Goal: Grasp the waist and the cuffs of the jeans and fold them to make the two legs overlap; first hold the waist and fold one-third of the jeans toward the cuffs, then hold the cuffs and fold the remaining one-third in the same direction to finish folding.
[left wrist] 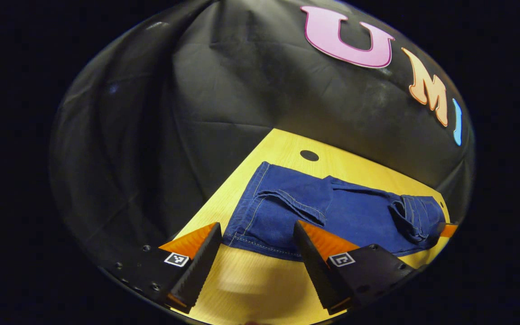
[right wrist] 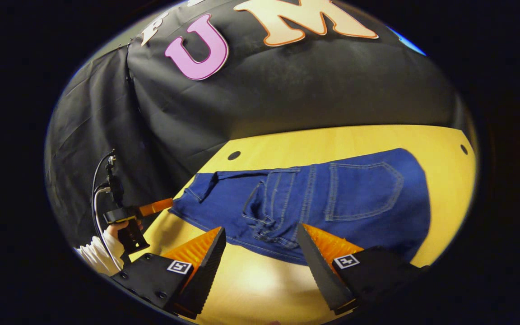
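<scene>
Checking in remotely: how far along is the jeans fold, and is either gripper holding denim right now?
Done: the jeans lie lengthwise on the table as one narrow band, so the legs look already overlapped. In hand: nothing; the left gripper and right gripper both hang open at the near edge. Left: the waist third and the cuffs third are both unfolded.

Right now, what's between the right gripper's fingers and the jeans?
In the right gripper view, the right gripper is open, with only bare yellow wooden table between its fingers, up to the near edge of the jeans.
</scene>
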Tool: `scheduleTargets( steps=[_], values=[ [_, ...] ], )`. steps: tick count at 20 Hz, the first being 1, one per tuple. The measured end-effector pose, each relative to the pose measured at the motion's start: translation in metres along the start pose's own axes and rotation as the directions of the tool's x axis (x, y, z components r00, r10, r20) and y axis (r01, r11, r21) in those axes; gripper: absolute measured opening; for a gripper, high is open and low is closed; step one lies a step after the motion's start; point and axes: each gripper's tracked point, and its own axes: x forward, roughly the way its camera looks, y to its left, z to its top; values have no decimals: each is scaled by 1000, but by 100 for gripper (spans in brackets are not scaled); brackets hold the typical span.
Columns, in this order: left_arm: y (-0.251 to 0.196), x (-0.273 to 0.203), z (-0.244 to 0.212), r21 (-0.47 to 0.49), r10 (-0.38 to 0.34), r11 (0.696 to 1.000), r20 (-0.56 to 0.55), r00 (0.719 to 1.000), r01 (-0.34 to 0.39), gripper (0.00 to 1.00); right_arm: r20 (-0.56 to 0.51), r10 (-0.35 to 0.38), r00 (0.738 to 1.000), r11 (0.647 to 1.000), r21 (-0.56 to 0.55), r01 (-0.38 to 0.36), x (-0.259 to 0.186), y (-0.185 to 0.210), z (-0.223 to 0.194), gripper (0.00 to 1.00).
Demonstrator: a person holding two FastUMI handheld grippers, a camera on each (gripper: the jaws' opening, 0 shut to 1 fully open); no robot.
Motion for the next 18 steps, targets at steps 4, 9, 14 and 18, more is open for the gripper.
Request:
scheduleTargets(
  steps=[4, 9, 14, 18],
  values=[
    [3, 18, 2, 20, -5, 1000, -11, 1000, 5, 96, 20, -54, 998, 998, 43, 53, -46, -20, 15, 94],
    [4, 37, -5, 54, -4, 999, -47, 999, 7, 95, 50, -110, 993, 983, 153, 101, -93, -41, 34, 98],
    [10, 40, -8, 75, 38, 997, -71, 997, -33, 90, 84, -205, 975, 958, 223, 182, -129, -75, 49, 98],
    [5, 41, -10, 112, 56, 993, -85, 995, -46, 73, 125, -254, 959, 941, 260, 216, -148, -94, 60, 98]
  ],
)
